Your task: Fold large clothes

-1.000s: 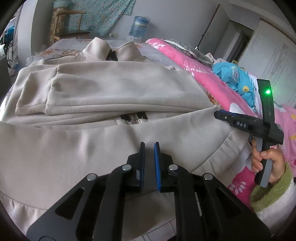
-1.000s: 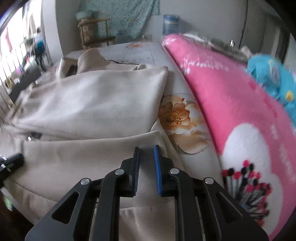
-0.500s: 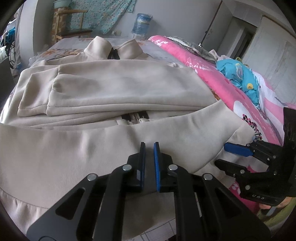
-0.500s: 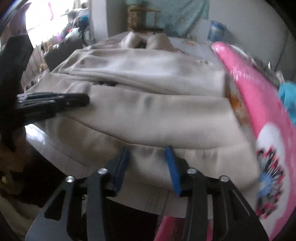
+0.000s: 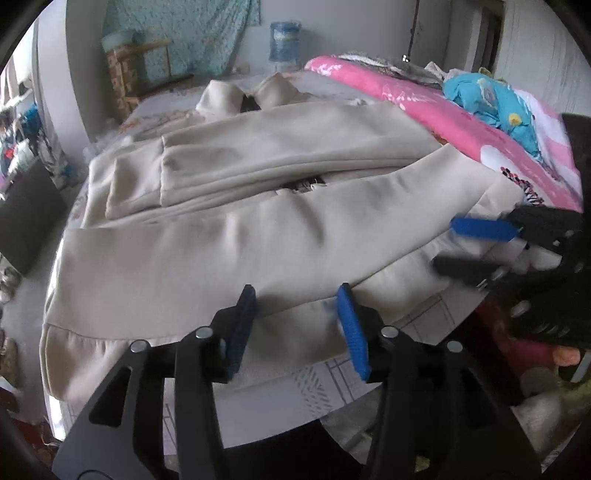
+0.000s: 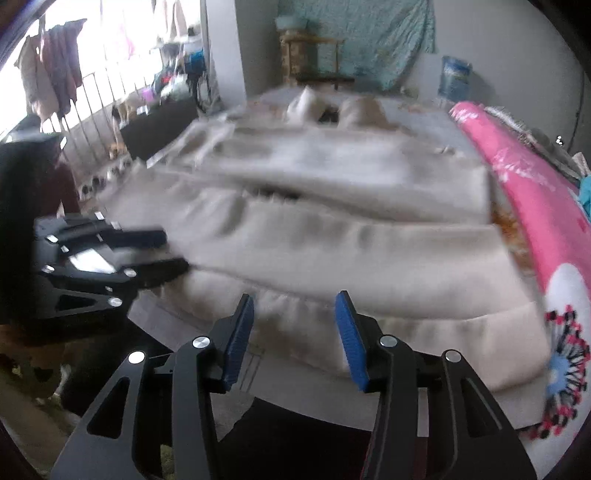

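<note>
Ahead of us and to the right of both grippers lies a rolled pink blanket with white flower prints (image 5: 436,110), with a bundle of turquoise cloth (image 5: 491,107) on top of it. Far beyond the grippers, against the back wall, stand a blue water bottle (image 5: 284,44) and a wooden chair (image 6: 314,59) under a hanging teal patterned cloth (image 6: 369,33). To the left of our right gripper, clothes hang at a bright barred window (image 6: 55,77).

The large beige zip-up jacket (image 5: 258,206) is spread on the bed (image 5: 332,384) just ahead of both grippers. Its sleeves are folded across the chest, its collar points away from us, and its ribbed hem lies nearest to us along the bed's edge. The lower part is doubled up in a soft fold over the body.

Our left gripper (image 5: 297,325) has just been opening, its blue pads spread with the hem edge lying between them, not pinched. Our right gripper (image 6: 295,332) has likewise just been opening and stands spread before the hem.
</note>
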A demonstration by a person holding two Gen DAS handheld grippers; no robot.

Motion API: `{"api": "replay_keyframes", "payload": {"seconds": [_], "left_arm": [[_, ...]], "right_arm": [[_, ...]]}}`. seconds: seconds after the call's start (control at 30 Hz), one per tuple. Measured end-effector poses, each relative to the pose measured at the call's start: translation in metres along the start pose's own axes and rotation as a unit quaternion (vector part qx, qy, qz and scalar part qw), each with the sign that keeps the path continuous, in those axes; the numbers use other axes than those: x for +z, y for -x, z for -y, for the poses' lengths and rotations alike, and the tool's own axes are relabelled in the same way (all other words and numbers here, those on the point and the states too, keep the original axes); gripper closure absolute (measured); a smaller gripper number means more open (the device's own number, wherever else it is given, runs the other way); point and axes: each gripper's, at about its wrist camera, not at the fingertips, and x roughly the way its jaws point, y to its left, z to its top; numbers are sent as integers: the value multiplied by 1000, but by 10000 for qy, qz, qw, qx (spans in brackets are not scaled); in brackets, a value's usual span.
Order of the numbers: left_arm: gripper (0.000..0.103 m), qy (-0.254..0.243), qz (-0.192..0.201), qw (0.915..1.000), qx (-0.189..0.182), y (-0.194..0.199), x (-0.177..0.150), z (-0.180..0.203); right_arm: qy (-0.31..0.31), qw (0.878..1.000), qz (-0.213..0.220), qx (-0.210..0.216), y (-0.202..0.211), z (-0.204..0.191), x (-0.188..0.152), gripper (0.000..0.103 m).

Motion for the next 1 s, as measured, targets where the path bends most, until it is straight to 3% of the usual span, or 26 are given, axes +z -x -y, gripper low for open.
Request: {"api": "replay_keyframes", "payload": {"seconds": [0.13,0.23,0.3,0.37,0.5,0.63,0.8,0.87,1.0], "left_arm": [[57,80,-3,9999,85,12,2,-6],[48,225,118,9990,357,25,1,-18],[44,401,-8,9971,650,20,-3,-31],[40,636,-286,9946,773,8,-8,-43],[33,694,-283,9933,882,8,-4,-47],[26,858,-297,9901,1070,7,6,-55],[18,1075,-630,9829,1354,-14,17,-64],[15,1088,-599,9817,1443,-16,18,-63],[11,1177,-634,9797,1492,-18,19,-64]], "right_arm": [[334,9988,-25,-370,0,-14,5,55],[388,9988,246,-182,10,-22,11,54],[369,9989,289,-67,5,-27,13,52],[411,9989,196,-123,-8,-31,12,50],[564,9979,158,-261,-8,-34,11,49],[342,9981,302,-407,6,-20,17,49],[-223,9976,158,-629,-4,12,17,38],[-407,9977,88,-539,-11,20,12,30],[-513,9974,93,-503,-7,27,18,29]]}}
